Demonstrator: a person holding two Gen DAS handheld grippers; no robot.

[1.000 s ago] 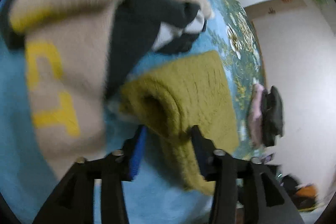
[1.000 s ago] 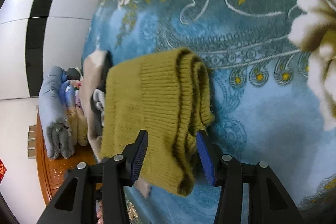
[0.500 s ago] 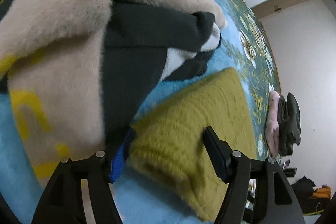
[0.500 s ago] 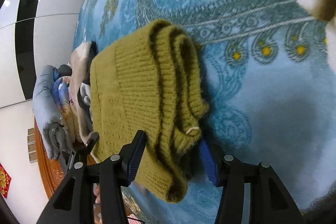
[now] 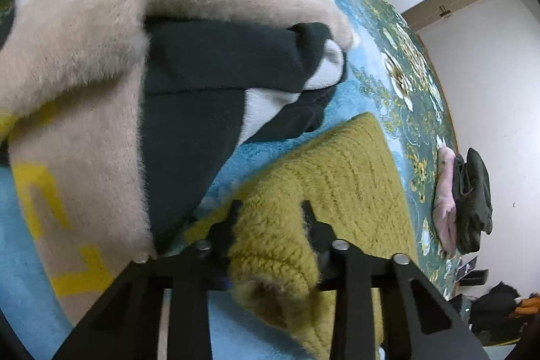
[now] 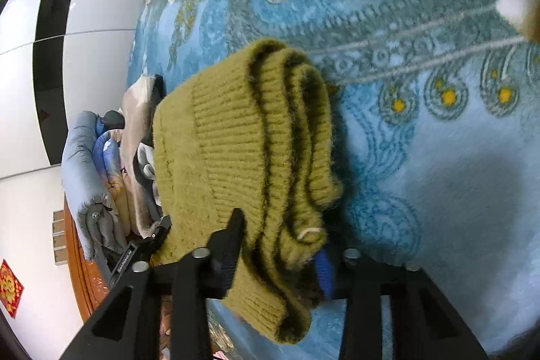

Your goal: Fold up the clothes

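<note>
Both grippers are now pinching the folded mustard sweater (image 6: 236,150) (half a second ago they gaped wider): left gripper (image 5: 270,218) and right gripper (image 6: 280,238) lifting it off the blue carpet (image 6: 438,157), probably for stacking.

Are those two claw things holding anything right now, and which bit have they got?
Yes. Both grip the folded mustard sweater: the left gripper pinches one fuzzy corner, and the right gripper clamps the stacked ribbed edges at the other end.
</note>
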